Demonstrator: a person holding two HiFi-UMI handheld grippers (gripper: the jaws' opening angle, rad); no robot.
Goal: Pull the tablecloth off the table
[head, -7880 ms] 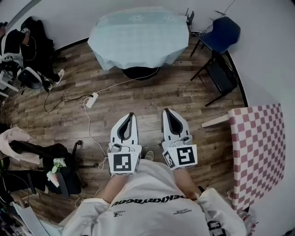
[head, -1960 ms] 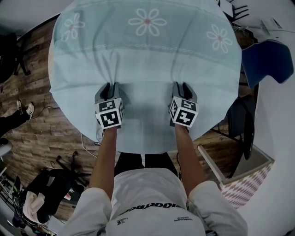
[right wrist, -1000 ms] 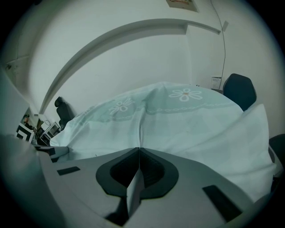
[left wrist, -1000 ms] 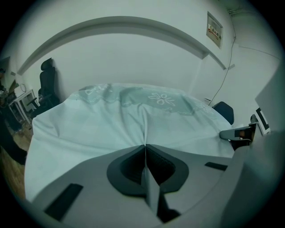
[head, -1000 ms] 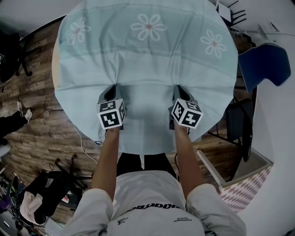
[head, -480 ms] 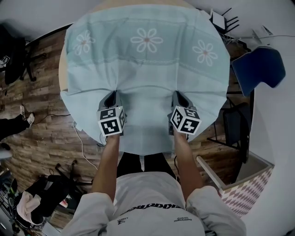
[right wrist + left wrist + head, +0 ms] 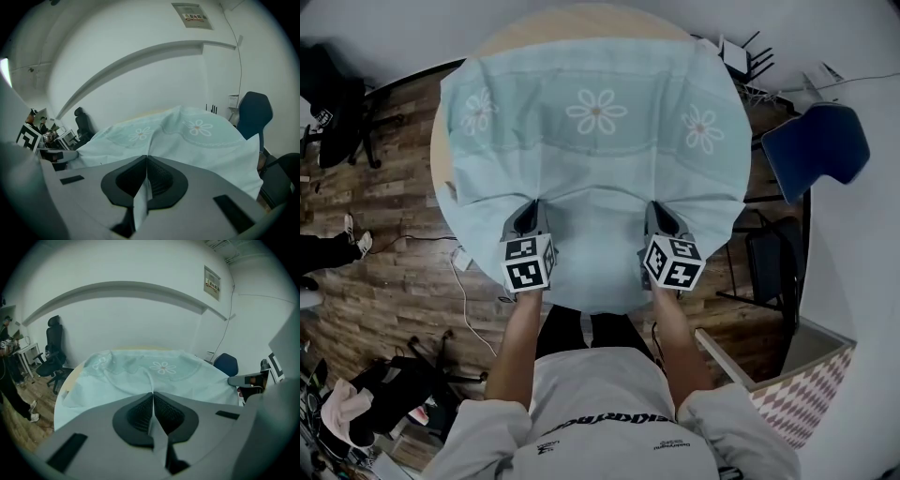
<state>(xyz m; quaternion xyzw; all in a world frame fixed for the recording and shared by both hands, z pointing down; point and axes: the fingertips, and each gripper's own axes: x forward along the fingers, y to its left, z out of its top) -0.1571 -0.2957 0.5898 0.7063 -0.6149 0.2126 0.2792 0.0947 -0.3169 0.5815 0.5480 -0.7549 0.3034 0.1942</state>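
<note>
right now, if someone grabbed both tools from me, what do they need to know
Left tool: shut on a pinched fold of the tablecloth.
Right tool: shut on a second fold, level with the first.
Tablecloth: covers most of the round table. The far and left rim are bare, and the near edge hangs toward the person.
Done: both grips made, cloth partly drawn off.
To do: pull it fully clear of the table.
</note>
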